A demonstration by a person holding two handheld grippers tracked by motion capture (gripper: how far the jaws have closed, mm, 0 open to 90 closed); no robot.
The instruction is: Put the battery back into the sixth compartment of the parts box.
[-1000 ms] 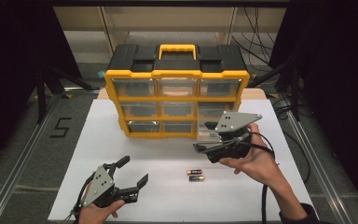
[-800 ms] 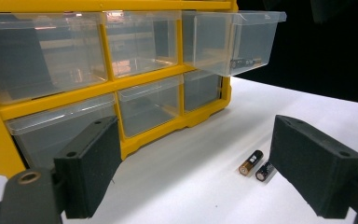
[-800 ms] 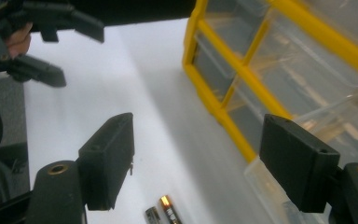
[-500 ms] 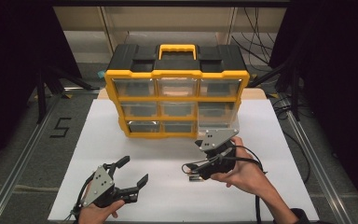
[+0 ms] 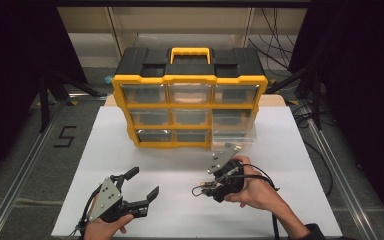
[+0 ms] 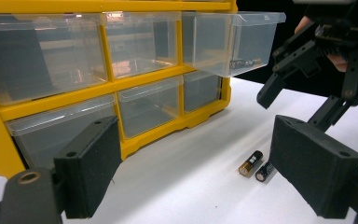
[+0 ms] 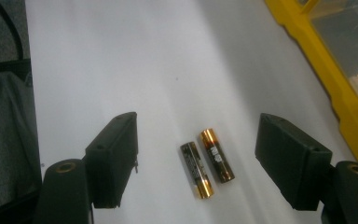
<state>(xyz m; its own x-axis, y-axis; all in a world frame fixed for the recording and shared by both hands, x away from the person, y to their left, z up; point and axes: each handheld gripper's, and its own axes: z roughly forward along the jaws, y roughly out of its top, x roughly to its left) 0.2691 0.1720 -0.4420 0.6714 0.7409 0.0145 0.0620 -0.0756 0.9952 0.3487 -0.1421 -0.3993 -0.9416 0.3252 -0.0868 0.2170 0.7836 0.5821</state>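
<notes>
— White tabletop (image 7: pixel 121 56) is seen beneath the right gripper (image 7: pixel 198 163); its jaws, spread but just closing, bracket two batteries (image 7: pixel 207 163) at lower centre, untouched.

— Both could be pinched together, or one rolled aside toward the yellow organizer (image 7: pixel 326 79).

2 black-and-copper batteries (image 7: pixel 207 163) lie on the white bench (image 5: pixel 145 160), near a yellow-and-black organiser (image 5: pixel 190 80) with clear drawers (image 6: pixel 144 42).
</notes>
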